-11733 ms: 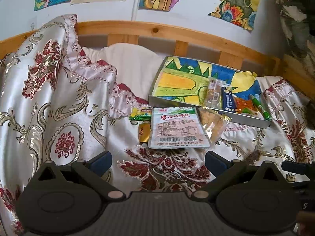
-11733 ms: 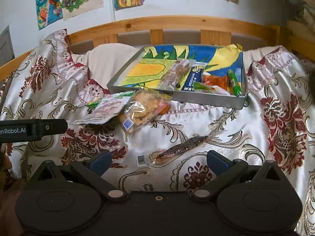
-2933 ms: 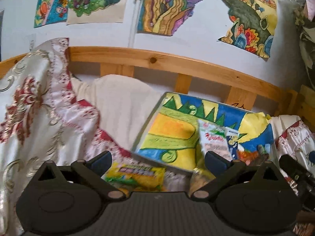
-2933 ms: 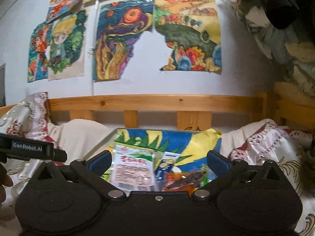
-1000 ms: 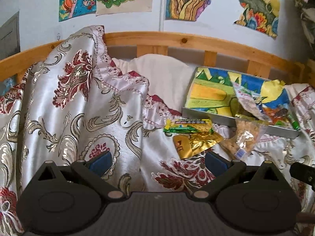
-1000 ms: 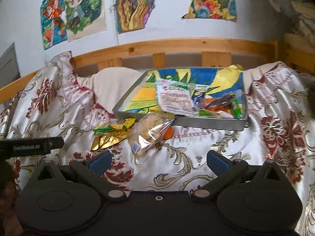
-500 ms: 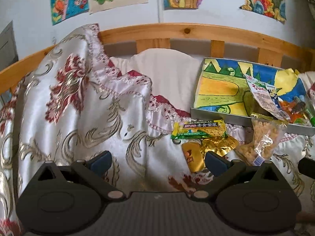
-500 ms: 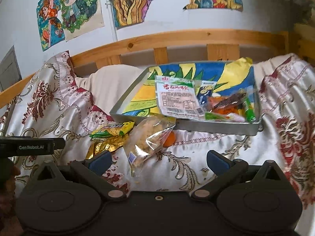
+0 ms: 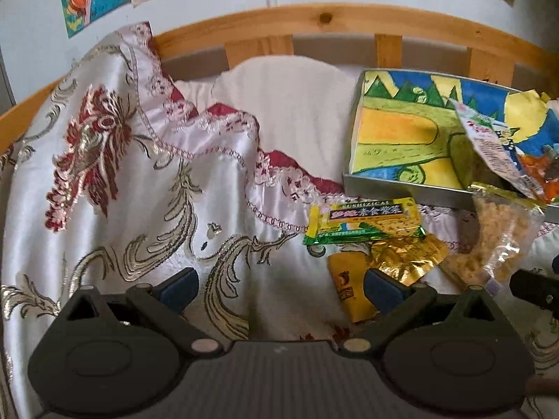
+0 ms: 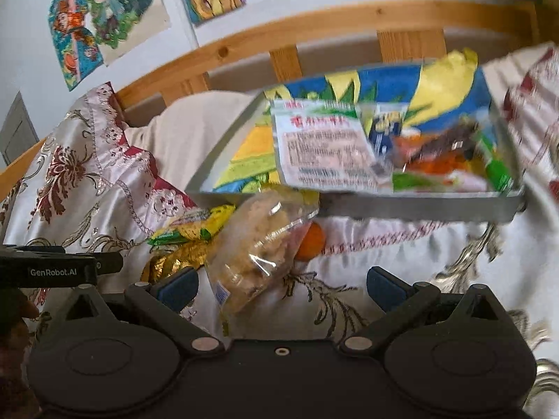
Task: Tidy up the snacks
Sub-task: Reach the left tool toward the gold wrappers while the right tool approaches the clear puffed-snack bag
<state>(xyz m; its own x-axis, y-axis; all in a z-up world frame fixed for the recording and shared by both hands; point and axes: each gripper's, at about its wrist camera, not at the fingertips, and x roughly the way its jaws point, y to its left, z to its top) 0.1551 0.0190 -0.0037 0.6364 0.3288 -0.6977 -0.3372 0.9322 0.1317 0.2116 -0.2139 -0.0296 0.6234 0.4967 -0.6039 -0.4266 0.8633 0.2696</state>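
Observation:
A metal tray (image 9: 384, 183) (image 10: 419, 206) lined with a colourful drawing lies on the bed and holds a white snack packet (image 10: 321, 150) (image 9: 496, 146) and several smaller snacks. In front of it on the blanket lie a green-yellow bar packet (image 9: 363, 220) (image 10: 195, 227), a gold foil packet (image 9: 384, 265) (image 10: 178, 258) and a clear bag of puffed snacks (image 10: 265, 248) (image 9: 496, 241). My left gripper (image 9: 281, 288) is open low over the blanket, its right finger by the gold packet. My right gripper (image 10: 281, 288) is open with the clear bag's lower end between its fingers.
A silver and red brocade blanket (image 9: 122, 181) covers the bed, with a white pillow (image 9: 290, 104) behind it. A wooden rail (image 9: 314, 21) and a wall with drawings close the back. An orange round thing (image 10: 311, 241) peeks from under the clear bag.
Both grippers have come lower and closer to the loose snacks. The right one has moved onto the clear bag; the left one has neared the gold packet. Both stay open.

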